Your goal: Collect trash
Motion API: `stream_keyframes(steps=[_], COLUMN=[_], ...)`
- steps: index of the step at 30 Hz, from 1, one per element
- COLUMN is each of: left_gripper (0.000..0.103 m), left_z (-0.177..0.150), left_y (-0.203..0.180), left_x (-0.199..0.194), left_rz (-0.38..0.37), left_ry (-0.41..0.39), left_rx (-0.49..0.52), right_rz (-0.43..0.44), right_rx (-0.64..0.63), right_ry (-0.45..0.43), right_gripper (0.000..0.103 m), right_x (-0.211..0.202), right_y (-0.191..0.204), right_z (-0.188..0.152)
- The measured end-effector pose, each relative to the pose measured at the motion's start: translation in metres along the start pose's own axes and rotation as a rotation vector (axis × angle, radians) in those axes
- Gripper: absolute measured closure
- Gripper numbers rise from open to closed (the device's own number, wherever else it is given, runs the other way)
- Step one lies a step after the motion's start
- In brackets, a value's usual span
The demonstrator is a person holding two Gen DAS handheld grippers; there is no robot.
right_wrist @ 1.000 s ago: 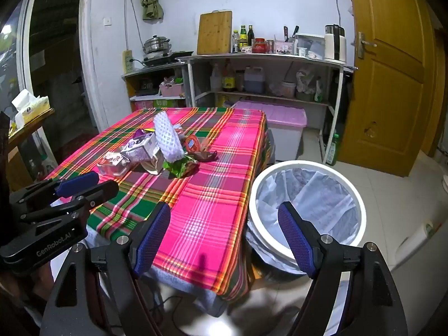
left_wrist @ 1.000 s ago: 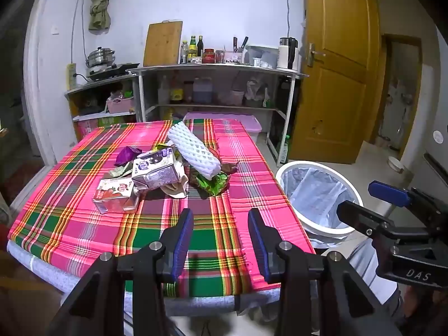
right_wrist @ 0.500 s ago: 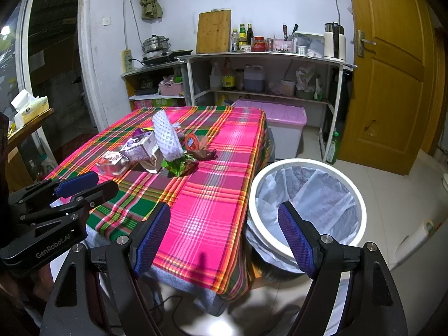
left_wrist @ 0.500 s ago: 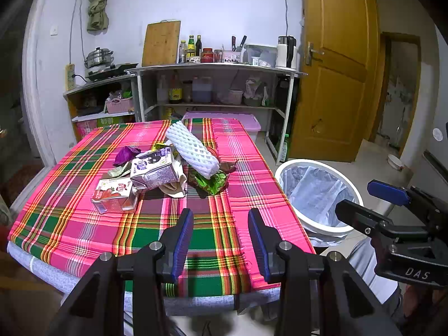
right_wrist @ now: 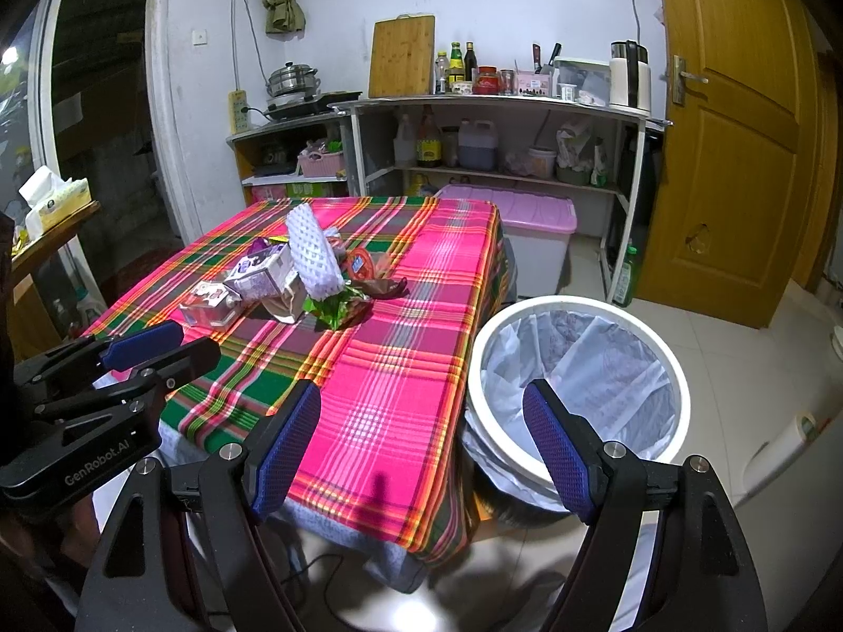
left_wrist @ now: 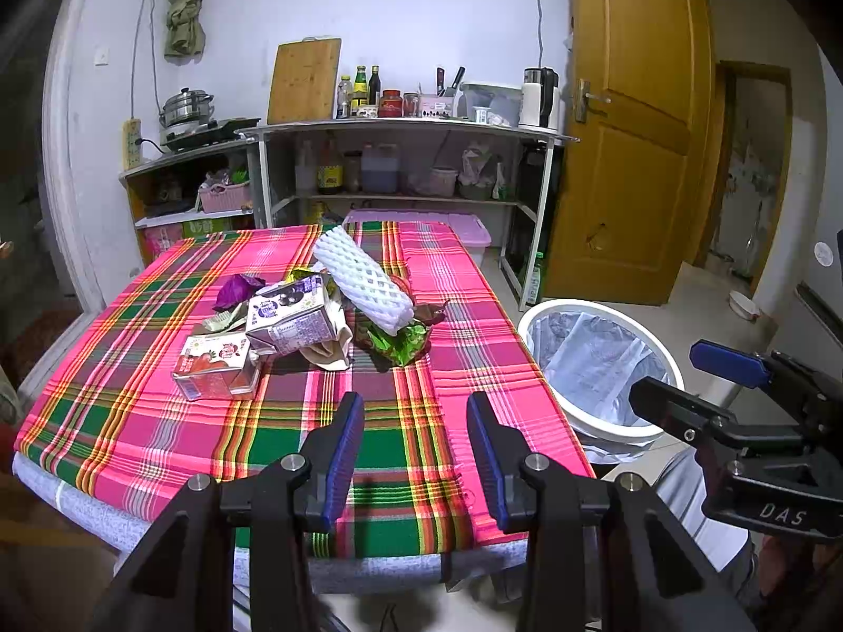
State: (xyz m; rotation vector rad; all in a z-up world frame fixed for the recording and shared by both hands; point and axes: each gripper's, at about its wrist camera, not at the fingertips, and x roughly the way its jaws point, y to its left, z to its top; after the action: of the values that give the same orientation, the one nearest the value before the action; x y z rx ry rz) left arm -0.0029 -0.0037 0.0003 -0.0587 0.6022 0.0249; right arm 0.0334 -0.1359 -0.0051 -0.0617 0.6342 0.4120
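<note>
We have collected nothing yet — the trash pile (left_wrist: 316,310) sits at twelve o'clock on the surface (left_wrist: 421,453), untouched. Left gripper (left_wrist: 415,453) and right gripper (right_wrist: 421,447) hang with fingers spread, empty — the lined bin (right_wrist: 579,384) looks empty.

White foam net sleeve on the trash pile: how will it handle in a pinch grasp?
The foam net sleeve looks soft, so it probably squashes between fingers. Likely very light. It lies tilted atop the purple carton and green wrapper, so a nudge may roll it off.
</note>
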Motion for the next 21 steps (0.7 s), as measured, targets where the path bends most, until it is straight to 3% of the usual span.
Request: stream_keyframes(steps=[21], left_gripper=[0.063], left_z=[-0.0004], left_y=[-0.0001], left_x=[0.0007], left_rz=[-0.001], left_ry=[0.003], left_rx=[-0.002], right_rz=[-0.001], right_rx=[0.000], right_ry=[0.004], right_gripper=[0.024], right_x=[0.0016], right_y=[-0.0008], right_z=[0.0000])
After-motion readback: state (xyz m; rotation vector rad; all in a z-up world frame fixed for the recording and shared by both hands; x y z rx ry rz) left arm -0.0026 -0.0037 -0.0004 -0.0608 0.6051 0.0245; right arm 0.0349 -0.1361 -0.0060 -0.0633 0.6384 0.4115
